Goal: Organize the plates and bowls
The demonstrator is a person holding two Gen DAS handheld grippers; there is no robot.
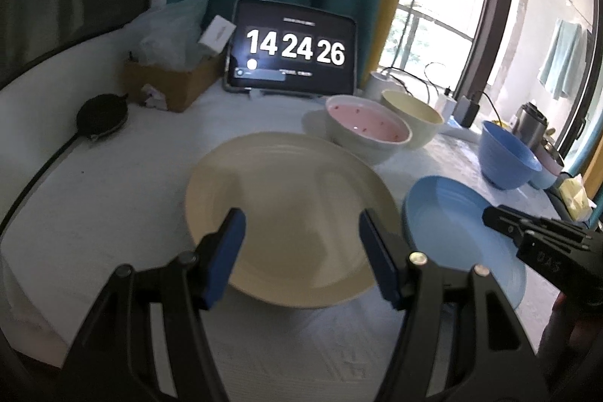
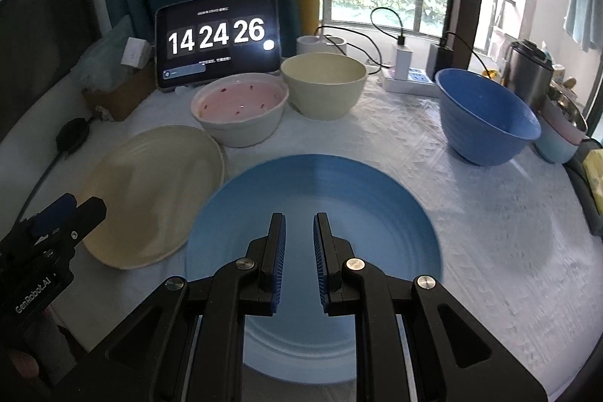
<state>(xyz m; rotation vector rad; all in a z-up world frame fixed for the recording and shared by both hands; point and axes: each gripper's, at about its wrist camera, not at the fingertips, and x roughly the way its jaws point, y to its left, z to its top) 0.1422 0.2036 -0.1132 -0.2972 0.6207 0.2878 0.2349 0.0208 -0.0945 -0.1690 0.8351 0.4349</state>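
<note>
Cream plate (image 1: 290, 213) lies flat on the white-clothed tabletop (image 1: 113, 198), with the blue plate (image 2: 312, 251) just beside it on its right. Left tongs (image 1: 301, 225) hang above the cream plate, jaws wide apart, nothing between them. Right tongs (image 2: 299, 225) hang above the blue plate, jaws nearly together with a narrow gap, gripping nothing. Behind: pink-lined bowl (image 2: 241, 108), cream bowl (image 2: 324, 85), blue bowl (image 2: 486, 115). Tablet clock (image 2: 216, 40) stands at the back.
</note>
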